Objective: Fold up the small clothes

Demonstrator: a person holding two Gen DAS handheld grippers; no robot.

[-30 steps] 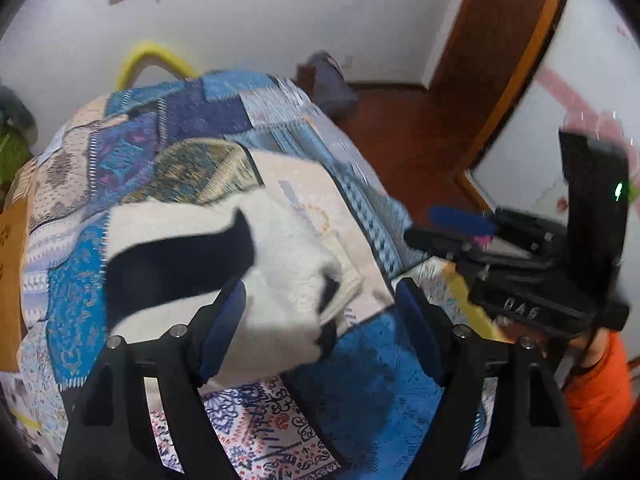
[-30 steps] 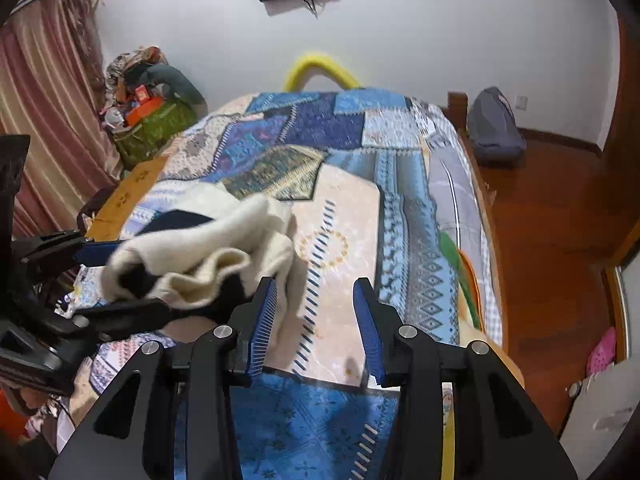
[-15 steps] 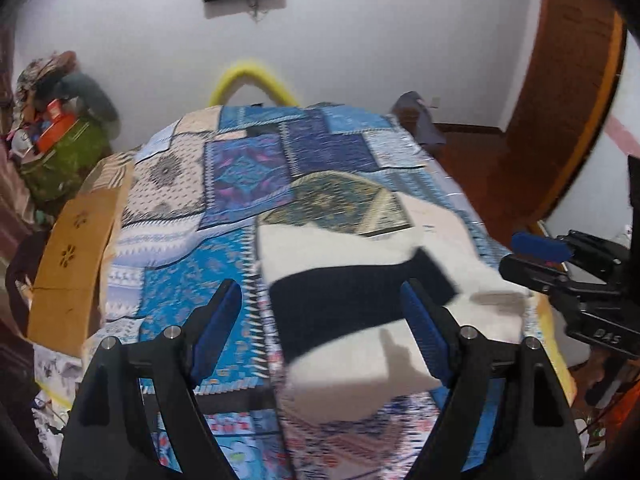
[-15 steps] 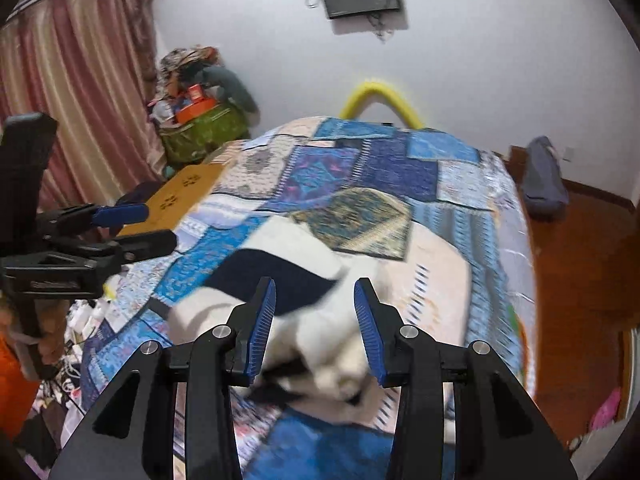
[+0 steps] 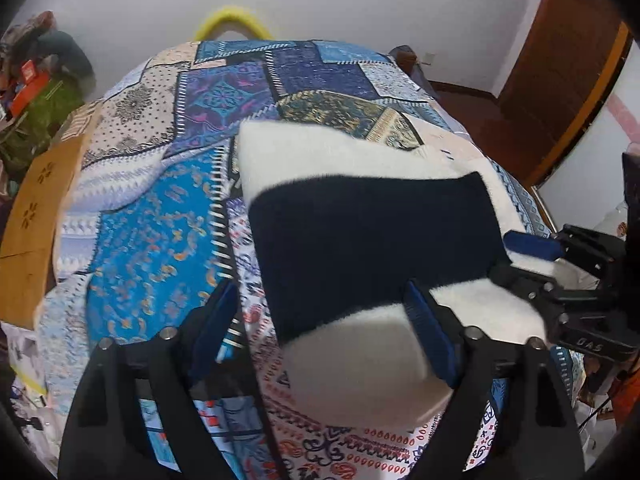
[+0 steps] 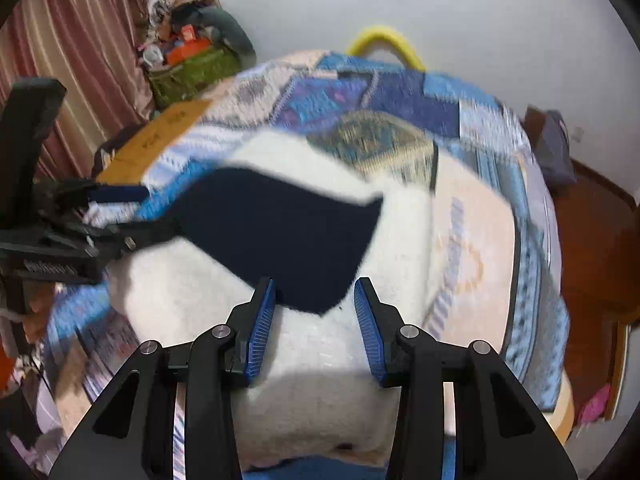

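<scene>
A fluffy white garment with a wide dark navy band (image 5: 372, 240) (image 6: 280, 232) lies spread on the patchwork bedspread (image 5: 160, 240) (image 6: 480, 240). My left gripper (image 5: 320, 320) hovers over its near left corner; its jaws are opening and the pads do not press the fabric. In the right wrist view the left gripper (image 6: 132, 216) sits at the garment's left edge. My right gripper (image 6: 316, 312) stands partly open just above the garment's near white part. In the left wrist view the right gripper (image 5: 528, 258) has white fabric between its fingers at the right edge.
A yellow arch (image 5: 232, 20) stands behind the bed's far end. A brown board (image 5: 28, 208) lies along the left edge, with a green bag of clutter (image 6: 192, 68) and a striped curtain (image 6: 80, 40) beyond. A wooden door (image 5: 560, 60) and a grey bag (image 6: 556, 144) are on the right.
The garment was bunched and lifted at the left gripper; now it lies flat on the bedspread. Both grippers have sunk toward it, and the left jaws stand wider.
</scene>
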